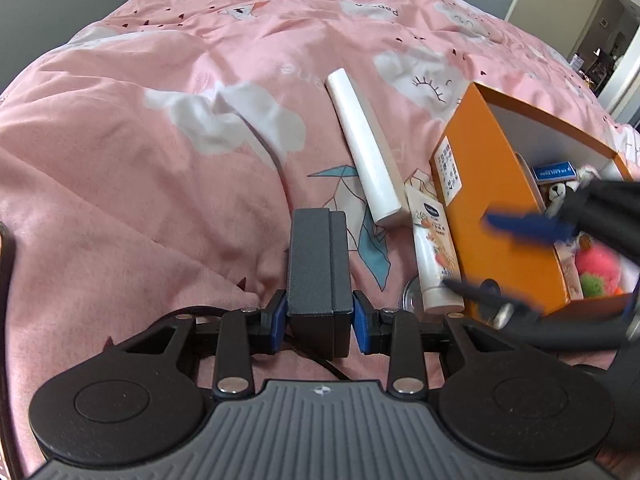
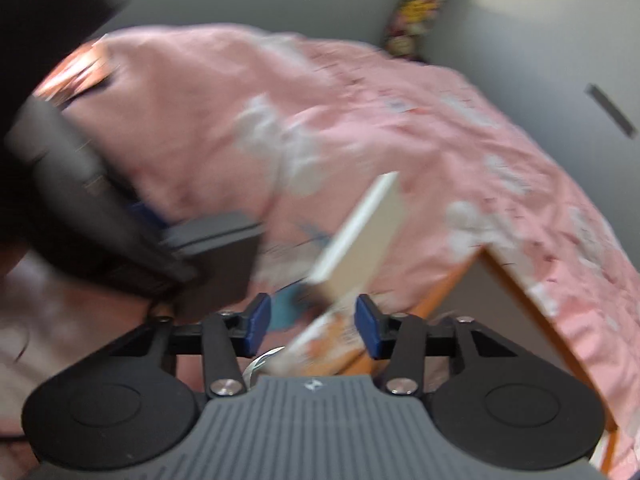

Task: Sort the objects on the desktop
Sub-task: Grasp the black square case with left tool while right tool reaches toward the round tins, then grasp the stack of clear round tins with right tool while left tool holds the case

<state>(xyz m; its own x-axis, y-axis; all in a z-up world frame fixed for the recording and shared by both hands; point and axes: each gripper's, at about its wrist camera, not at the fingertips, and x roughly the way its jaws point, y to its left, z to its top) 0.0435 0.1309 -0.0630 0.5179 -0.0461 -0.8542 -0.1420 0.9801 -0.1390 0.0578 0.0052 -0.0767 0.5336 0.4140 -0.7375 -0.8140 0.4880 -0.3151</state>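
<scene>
My left tongs [image 1: 319, 312] clenched the stiff, blocky dark adapter [image 1: 318, 268] low across its flat sides beside the orange box [image 1: 500, 216]; right tongs [image 2: 312, 322] gaped empty.

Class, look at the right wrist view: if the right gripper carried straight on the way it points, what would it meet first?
Most likely the lotion tube, which already lies between the right gripper's jaws, with the long white box just beyond. The picture is blurred, so depth is uncertain.
</scene>
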